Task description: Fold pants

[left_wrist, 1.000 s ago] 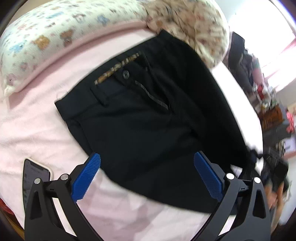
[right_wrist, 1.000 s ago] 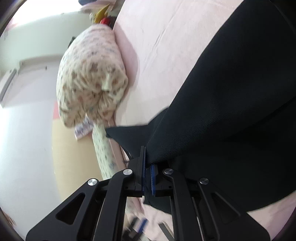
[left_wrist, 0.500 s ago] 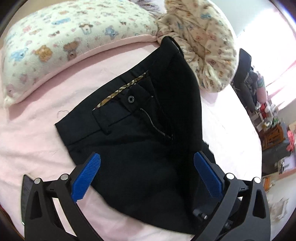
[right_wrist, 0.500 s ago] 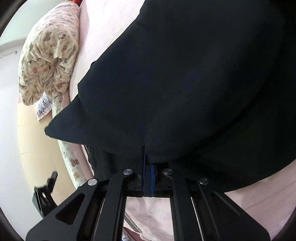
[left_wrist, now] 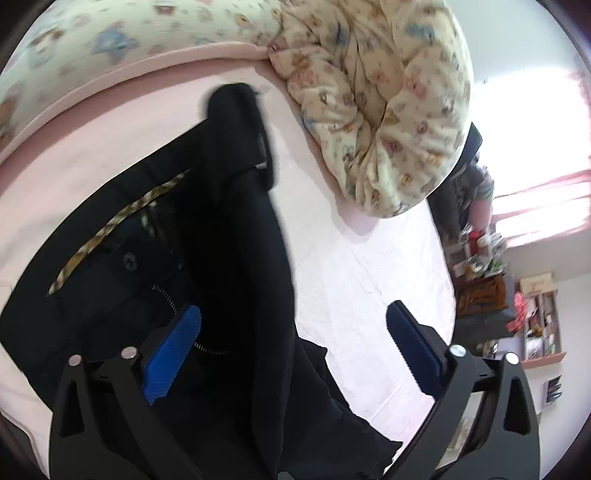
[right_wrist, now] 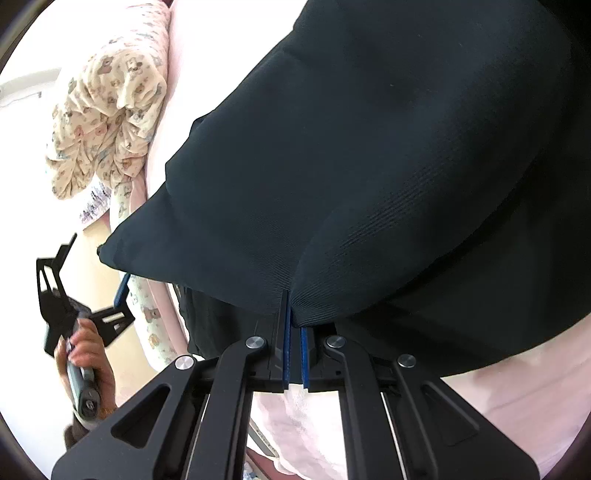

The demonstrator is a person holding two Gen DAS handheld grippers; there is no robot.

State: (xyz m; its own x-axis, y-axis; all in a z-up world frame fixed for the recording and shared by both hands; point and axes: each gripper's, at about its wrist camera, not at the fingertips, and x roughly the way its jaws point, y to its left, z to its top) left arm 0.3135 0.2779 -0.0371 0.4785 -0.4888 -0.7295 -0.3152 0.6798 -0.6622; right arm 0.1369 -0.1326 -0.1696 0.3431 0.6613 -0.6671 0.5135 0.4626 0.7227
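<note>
A pink bed sheet [left_wrist: 369,280] fills most of the left wrist view. Across it, from nine o'clock to six o'clock, lie the black pants [left_wrist: 236,258], waistband and zipper facing up, one layer doubled over the middle. A bear-print quilt [left_wrist: 384,110] is bunched at one o'clock, and a matching pillow [left_wrist: 110,33] runs along eleven o'clock. The left gripper [left_wrist: 293,338] has wide jaws that are closing; the folded edge of the pants lies between them, untouched by the blue pads [left_wrist: 173,347]. In the right wrist view, the right gripper [right_wrist: 293,321] is clamped tight on a fold of the pants. At eight o'clock, a hand [right_wrist: 86,354] holds the other tool's handle.
</note>
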